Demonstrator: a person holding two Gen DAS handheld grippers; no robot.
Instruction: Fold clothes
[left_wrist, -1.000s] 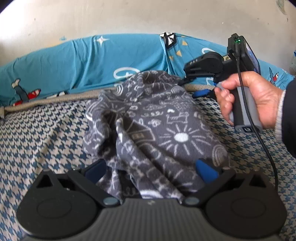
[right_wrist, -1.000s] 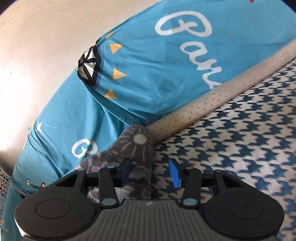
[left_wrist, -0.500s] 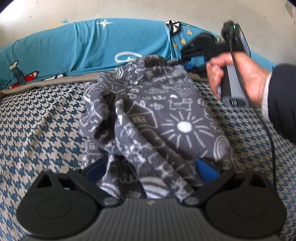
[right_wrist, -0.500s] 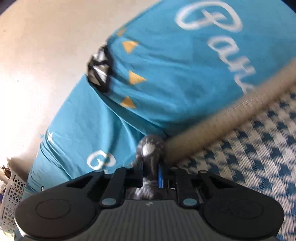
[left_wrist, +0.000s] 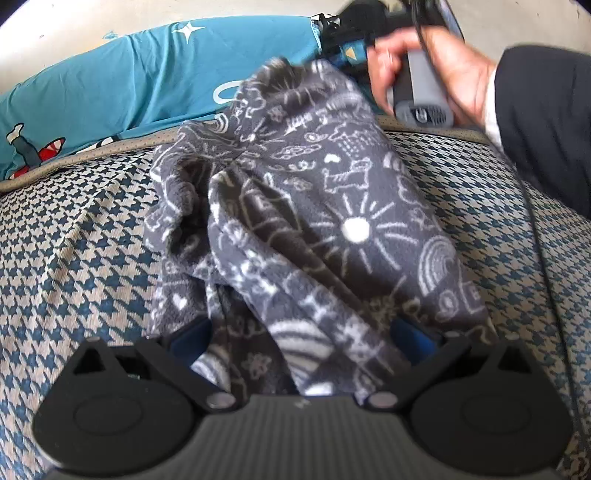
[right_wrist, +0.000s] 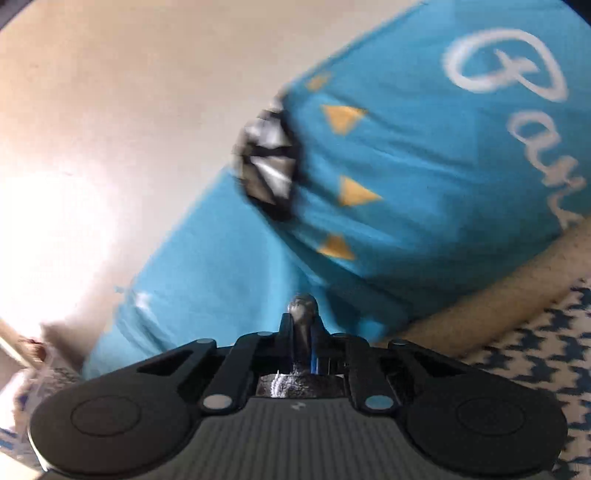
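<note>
On the houndstooth bed (left_wrist: 74, 258), a grey printed garment (left_wrist: 314, 221) is gripped by the just-closed right tongs (right_wrist: 303, 332); the left tongs (left_wrist: 303, 347) are spread wide around it.

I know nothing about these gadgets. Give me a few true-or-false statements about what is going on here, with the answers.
1. The right claw is pinching a bit of the grey garment. True; its jaws have just been closing on it.
2. The garment is plain red. False: dark grey with white doodles.
3. The bed cover has a blue and beige houndstooth pattern. True.
4. The left claw is clamped shut. False: its jaws stand wide, with cloth lying between them.
5. The pillows are yellow. False: blue.
</note>
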